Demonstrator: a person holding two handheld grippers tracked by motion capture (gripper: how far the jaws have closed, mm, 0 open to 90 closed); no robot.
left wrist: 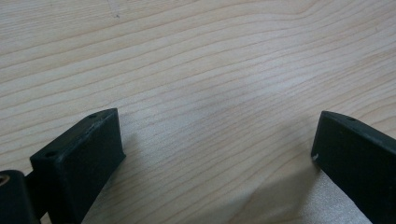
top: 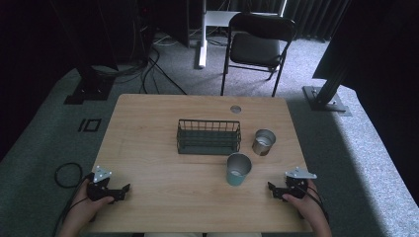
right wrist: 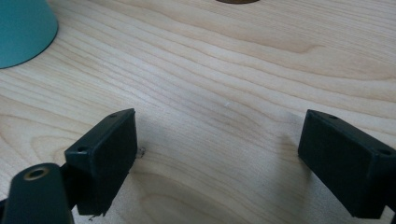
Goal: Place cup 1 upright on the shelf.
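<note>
A dark wire basket (top: pixel 209 137) stands at the middle of the wooden table (top: pixel 148 123). A teal cup (top: pixel 238 169) stands in front of its right end, and its base (right wrist: pixel 23 28) shows in the right gripper view. A bare metal cup (top: pixel 263 141) stands to the basket's right. My left gripper (top: pixel 126 190) rests open at the table's near left corner, with bare wood between its jaws (left wrist: pixel 217 144). My right gripper (top: pixel 272 189) rests open at the near right, to the right of the teal cup, holding nothing (right wrist: pixel 217 140).
A round cable hole (top: pixel 235 108) sits near the table's far edge. A black folding chair (top: pixel 257 47) stands beyond the table. Metal stand bases (top: pixel 326 98) and cables (top: pixel 148 69) lie on the carpet around it.
</note>
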